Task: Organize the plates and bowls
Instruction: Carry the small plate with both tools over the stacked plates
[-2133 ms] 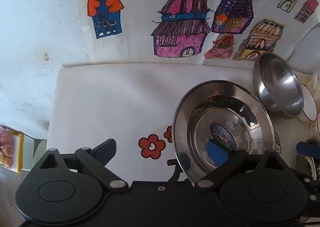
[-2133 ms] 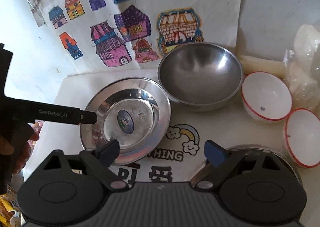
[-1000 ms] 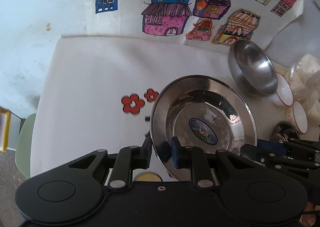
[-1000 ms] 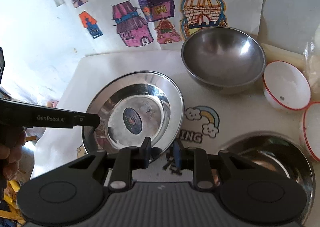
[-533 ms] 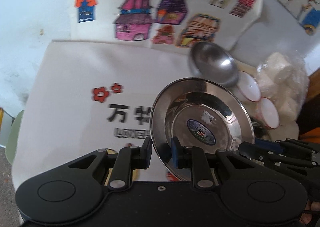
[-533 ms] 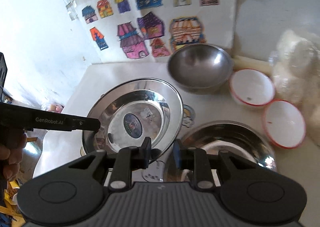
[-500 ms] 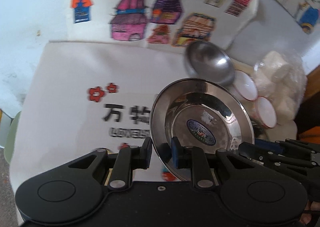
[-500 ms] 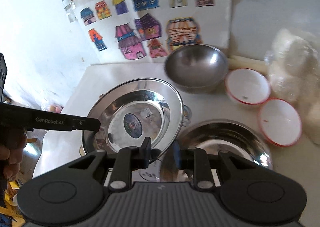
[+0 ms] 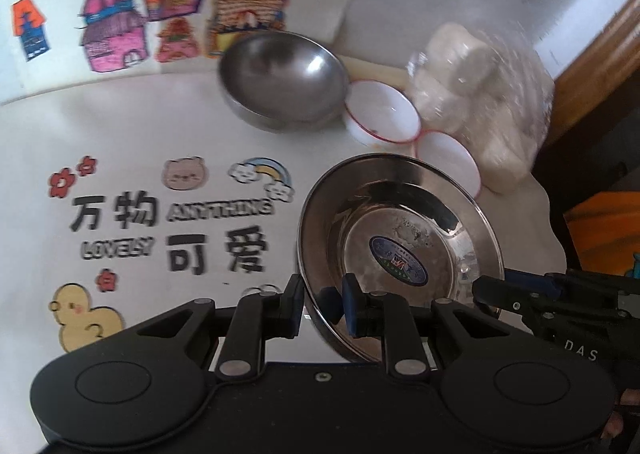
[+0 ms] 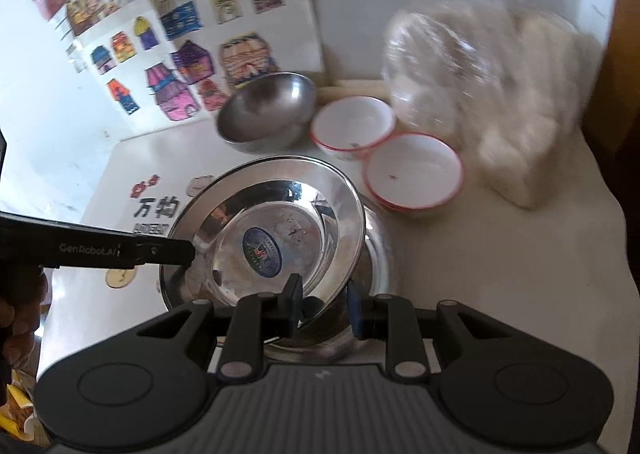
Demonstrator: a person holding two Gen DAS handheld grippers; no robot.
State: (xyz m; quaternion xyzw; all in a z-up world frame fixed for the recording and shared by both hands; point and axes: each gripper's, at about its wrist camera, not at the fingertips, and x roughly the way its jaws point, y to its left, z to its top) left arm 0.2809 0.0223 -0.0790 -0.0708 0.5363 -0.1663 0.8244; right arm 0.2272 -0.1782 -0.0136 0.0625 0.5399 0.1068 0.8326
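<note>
Since the earlier frames the steel plate (image 9: 400, 250) has travelled with both my grippers from the left part of the printed cloth (image 9: 132, 134) across to the right, and from my right wrist view it now hangs over a second steel plate (image 10: 378, 250) lying on the cloth, tilted, overlapping most of it. My left gripper (image 9: 322, 304) pinches the plate's near-left rim between its blue pads, and my right gripper (image 10: 322, 304) pinches the opposite rim, so both sets of fingers are clamped on the thin edge.

Containers: the held plate carries nothing; its shallow well shows only an oval blue sticker (image 10: 262, 247) and bright reflections. Behind it the deep steel bowl (image 9: 282, 82) sits empty by the wall. Just to its right stand two white bowls with red rims (image 10: 352, 125), touching one another, both empty apart from a tiny dark speck in each. Beside them a clear plastic bag (image 10: 492, 94) holds pale blocky lumps; blur keeps me from telling what they are.

The plate itself is round, mirror-polished, with a broad flat rim.
</note>
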